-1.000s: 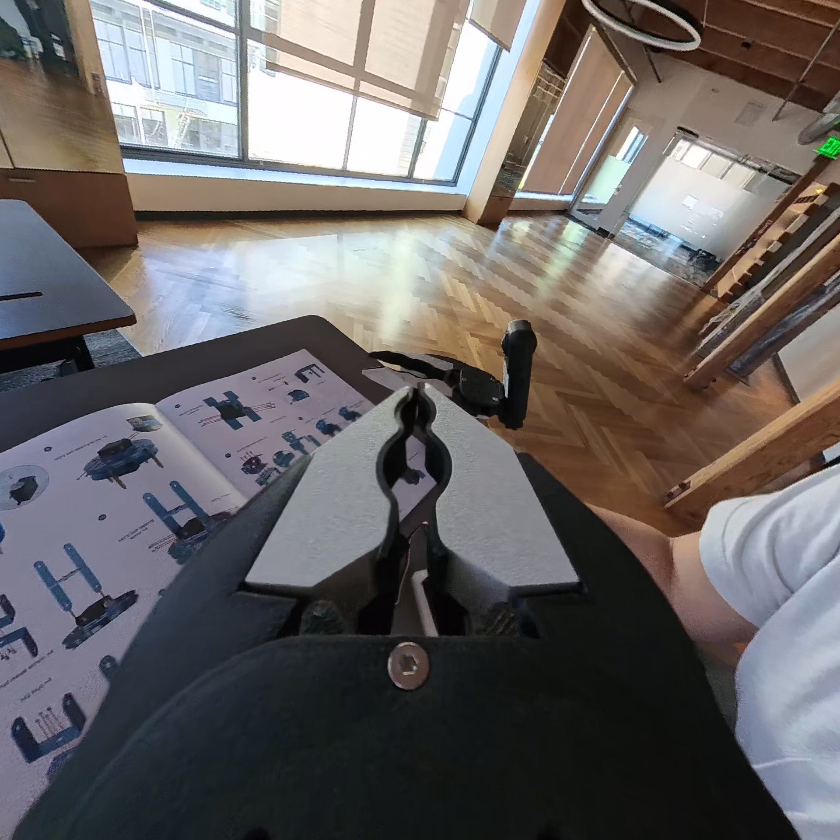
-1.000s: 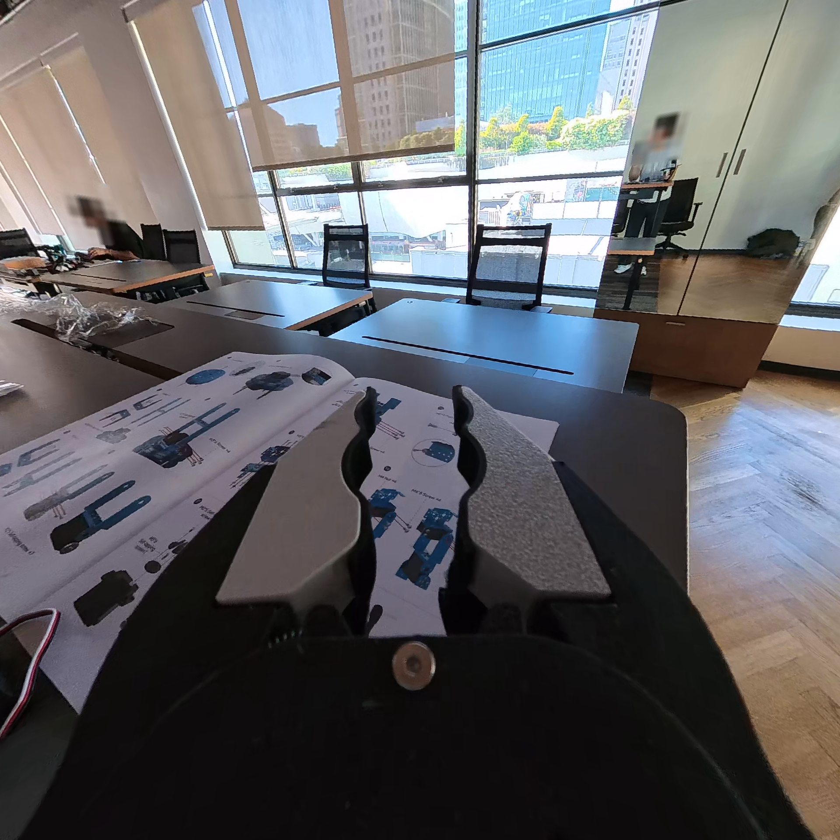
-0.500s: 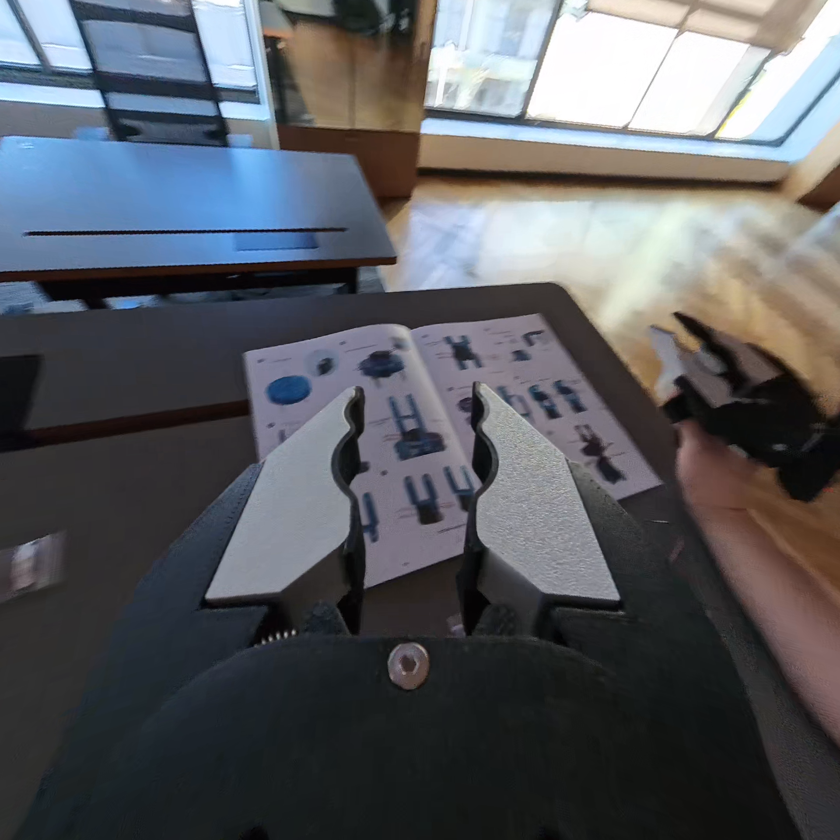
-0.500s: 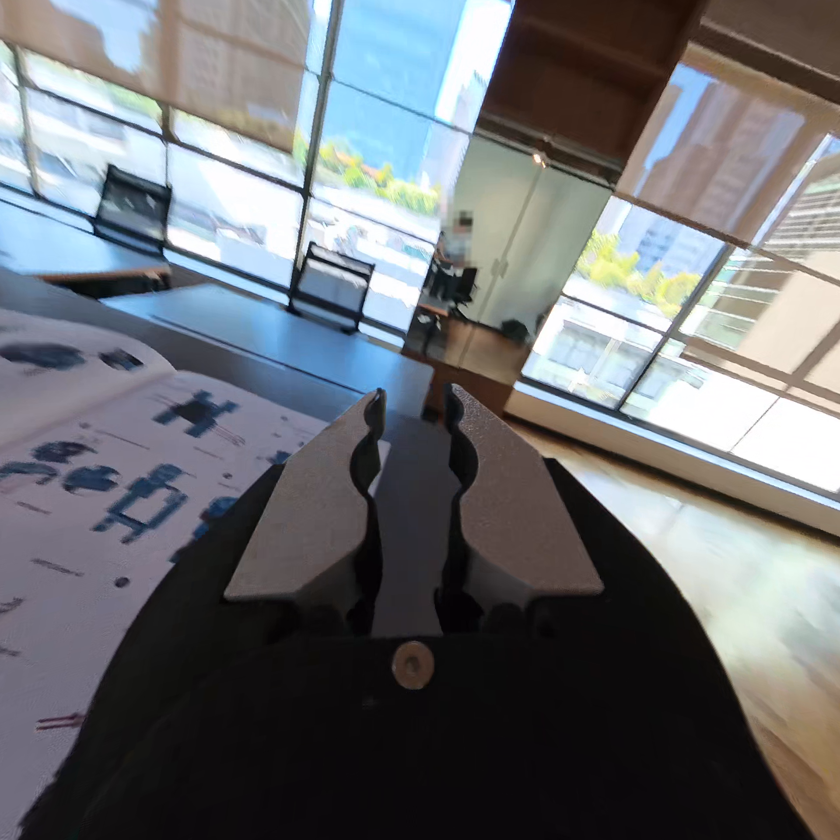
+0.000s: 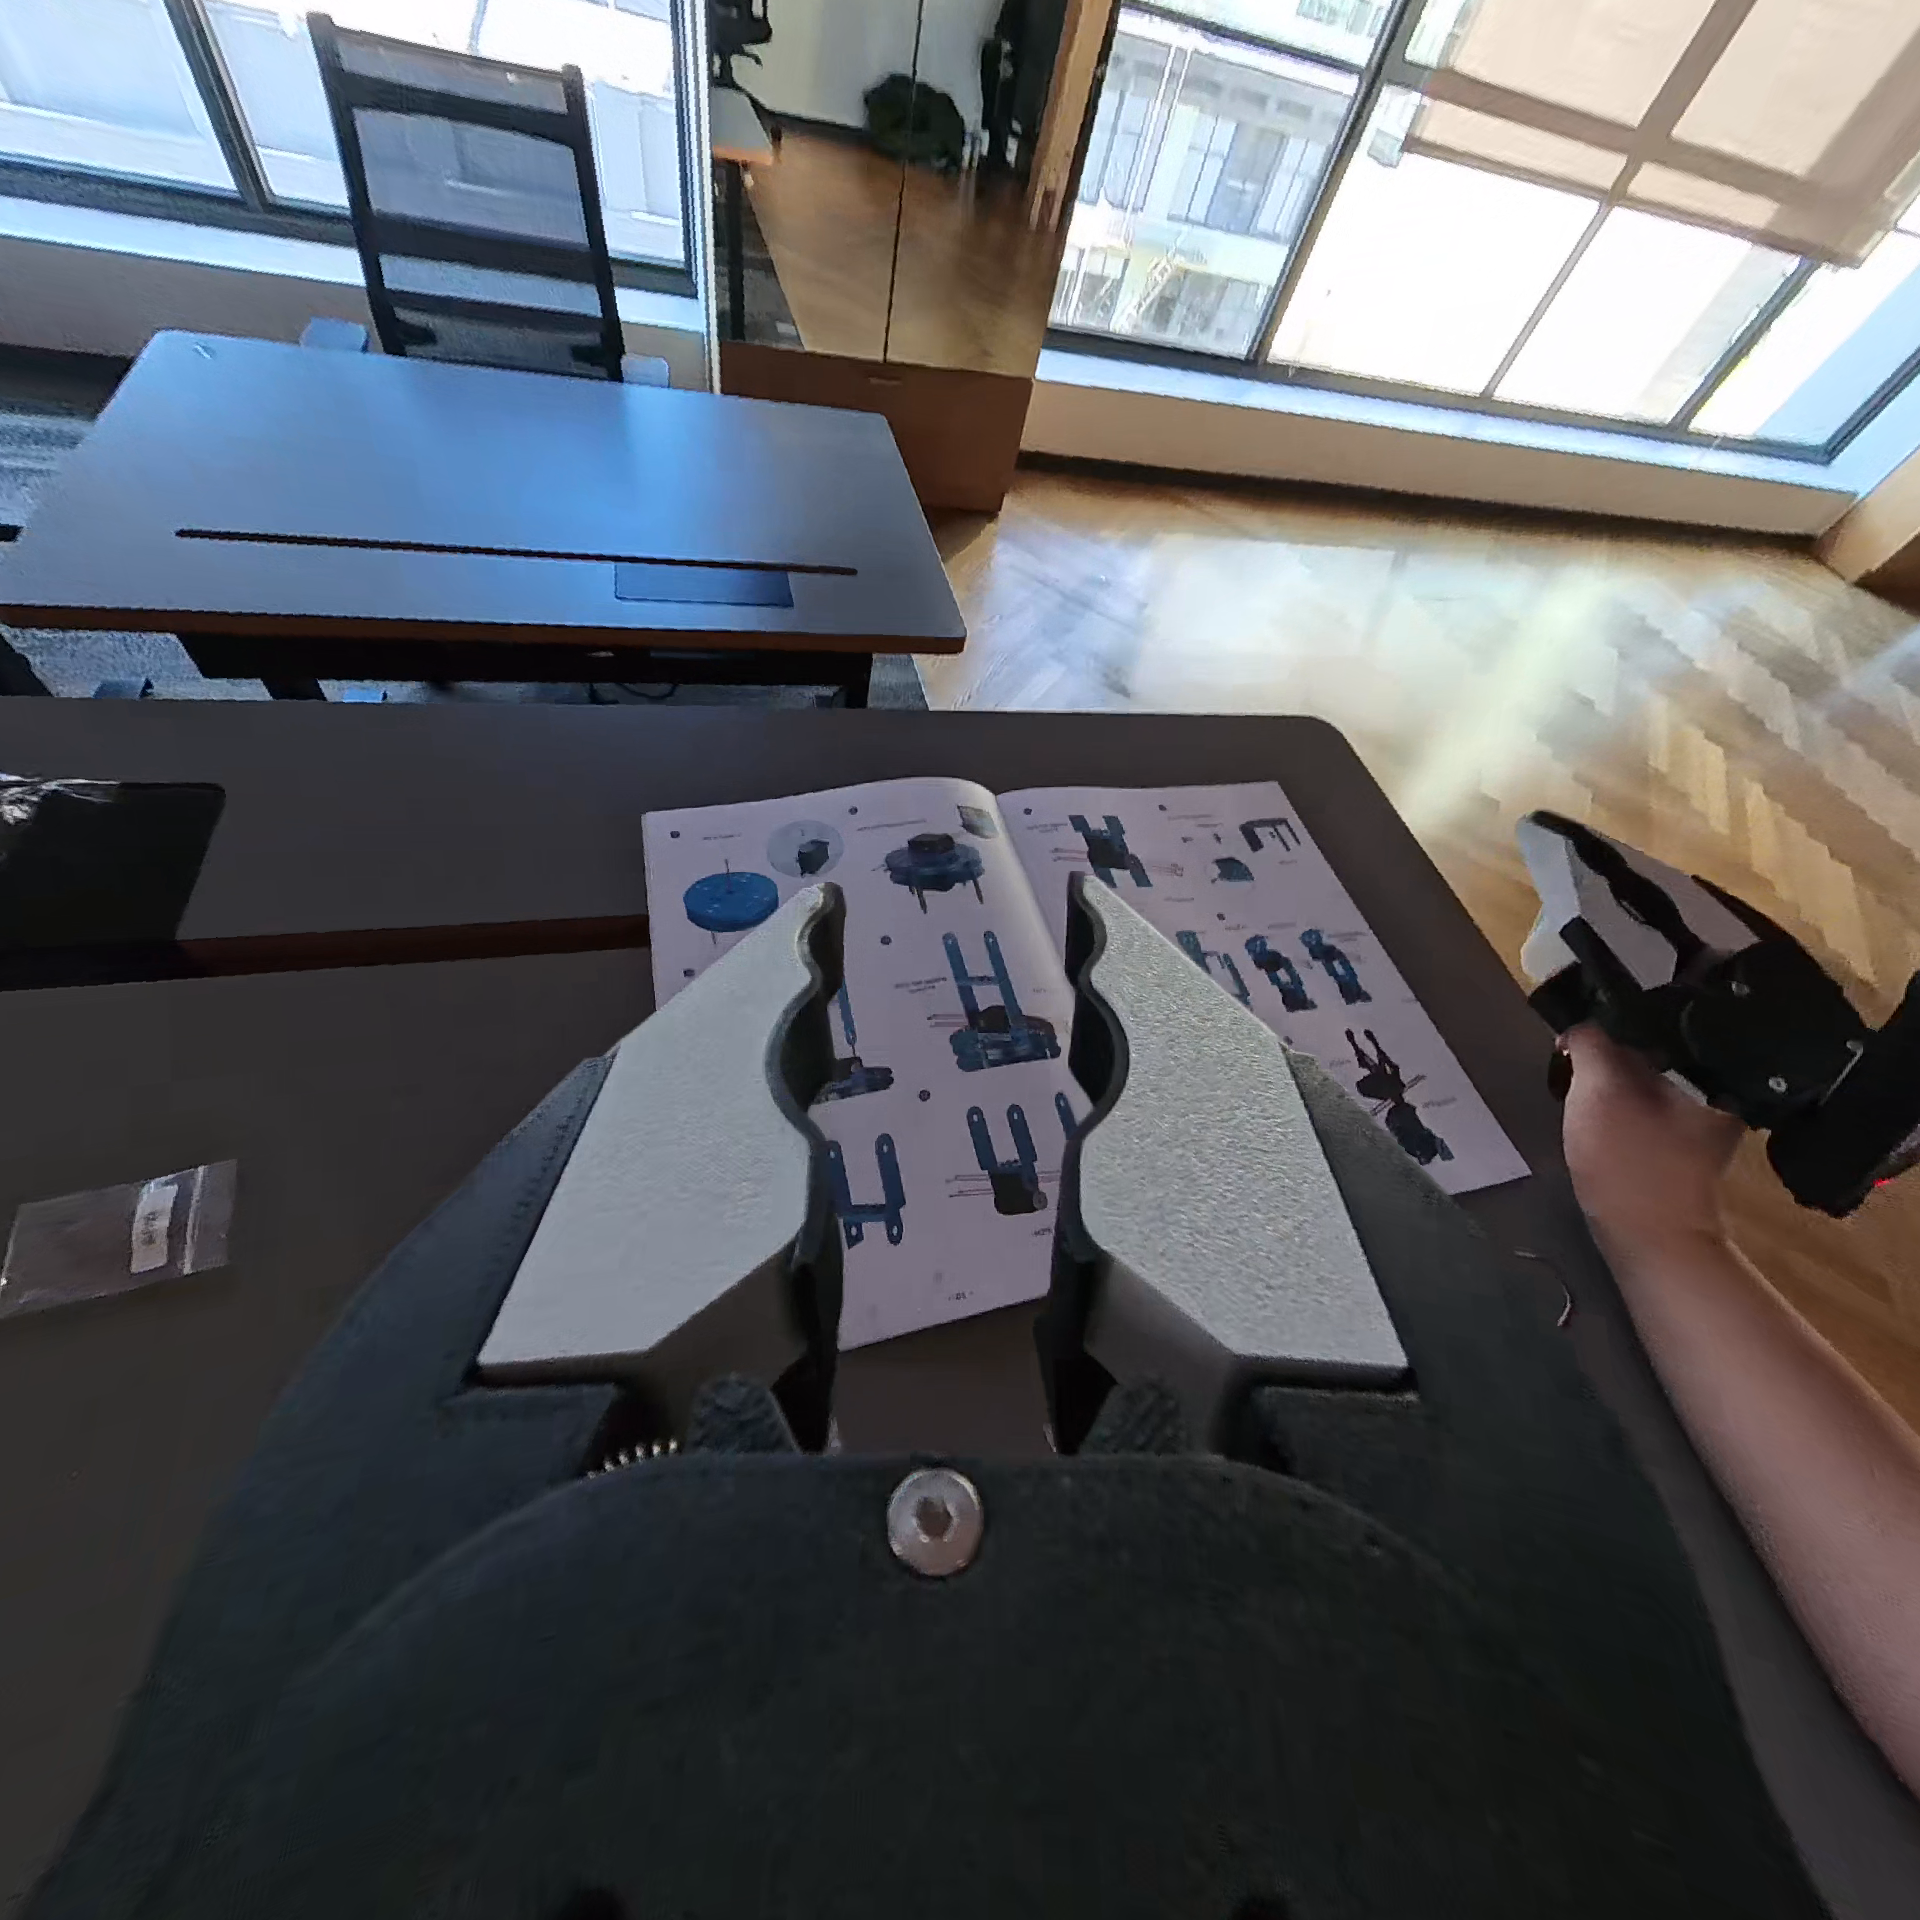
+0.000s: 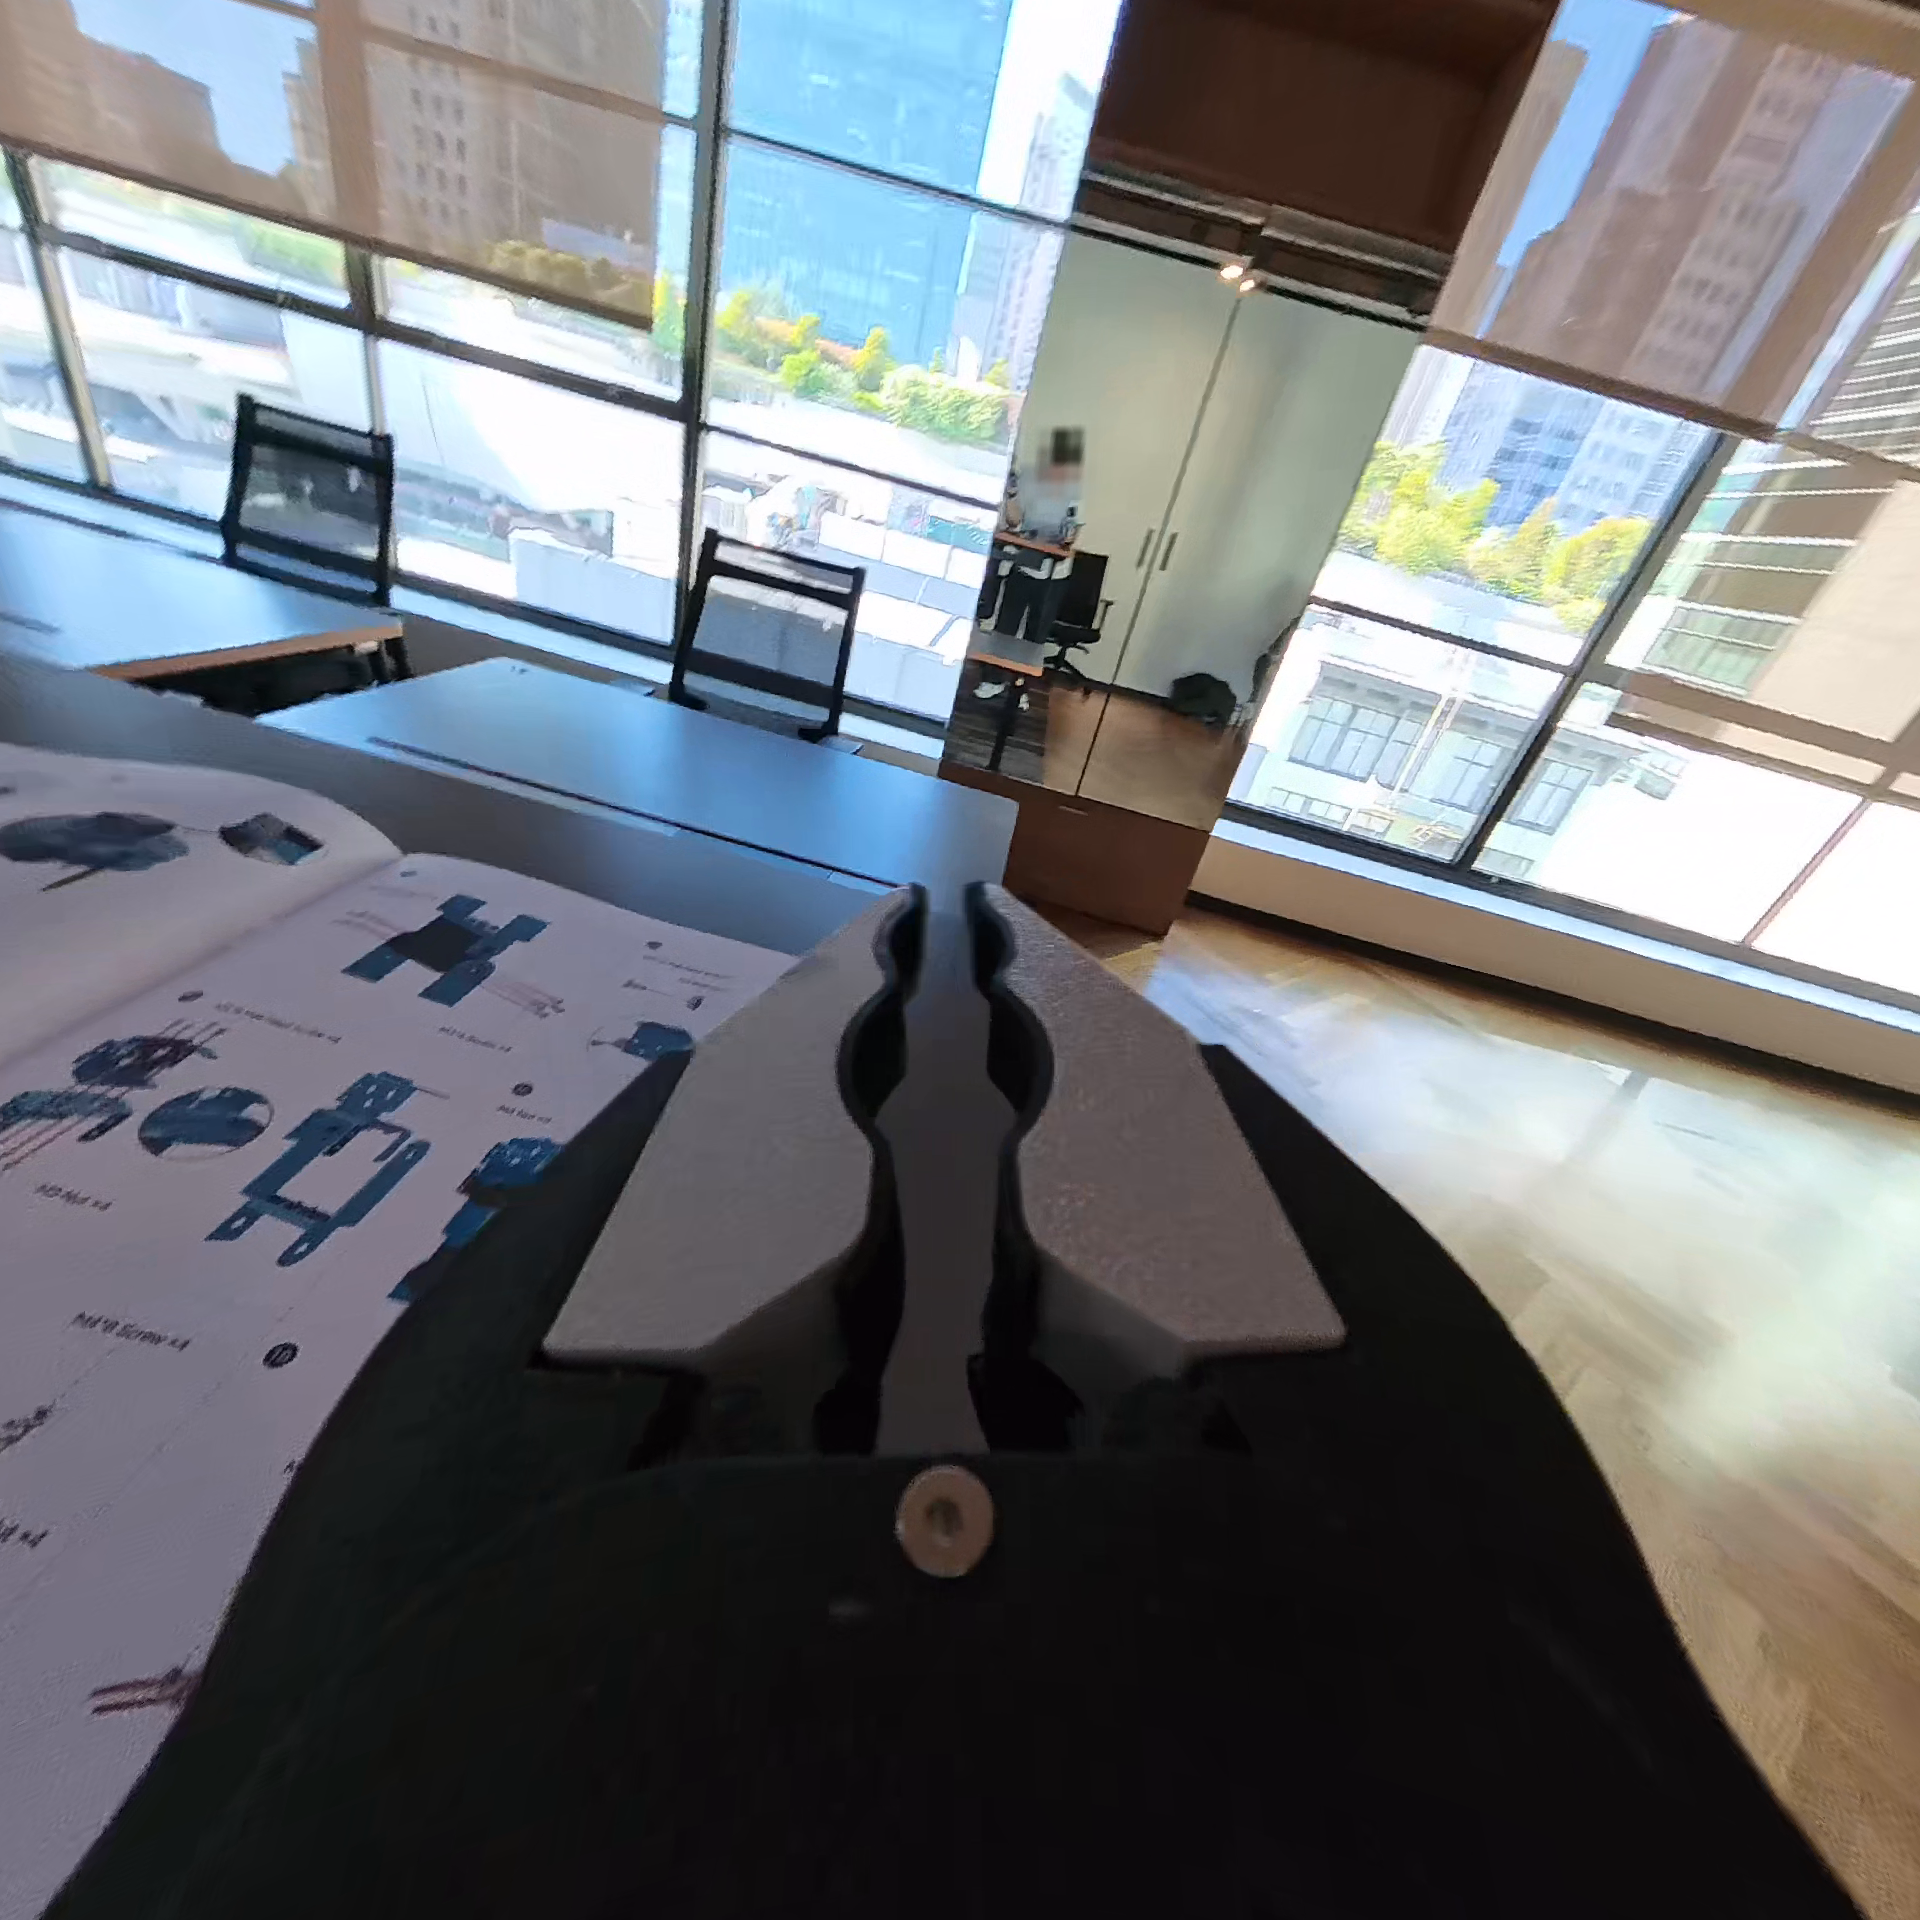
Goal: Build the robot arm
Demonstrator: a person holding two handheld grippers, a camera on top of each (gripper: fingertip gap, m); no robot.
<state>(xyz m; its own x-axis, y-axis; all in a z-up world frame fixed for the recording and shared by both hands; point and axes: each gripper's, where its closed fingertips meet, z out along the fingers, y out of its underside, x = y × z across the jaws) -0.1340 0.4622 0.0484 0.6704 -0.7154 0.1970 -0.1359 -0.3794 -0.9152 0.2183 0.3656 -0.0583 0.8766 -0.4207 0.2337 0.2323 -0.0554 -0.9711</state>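
Note:
My left gripper (image 5: 951, 894) is open and empty, held above a dark table (image 5: 312, 1091) and pointing at an open instruction booklet (image 5: 1247, 914) with blue part drawings. My right gripper (image 6: 943, 894) is nearly shut, with only a thin slit between its fingers, and holds nothing. It is low over the table's right end, beside the booklet's right page (image 6: 312, 1039). In the left wrist view the right gripper (image 5: 1558, 883) is off the table's right edge, held by a bare forearm (image 5: 1714, 1403).
A small clear plastic bag (image 5: 120, 1231) lies on the table at the left, and a black object (image 5: 94, 873) sits farther back. A second dark desk (image 5: 468, 499) and a black chair (image 5: 478, 208) stand beyond. Wood floor (image 5: 1455, 644) lies to the right. Tip to tip, the grippers are about 40 centimetres apart.
My left gripper went from shut to open and swung left to face the booklet. My right gripper narrowed from open to almost shut and turned right towards the table's end.

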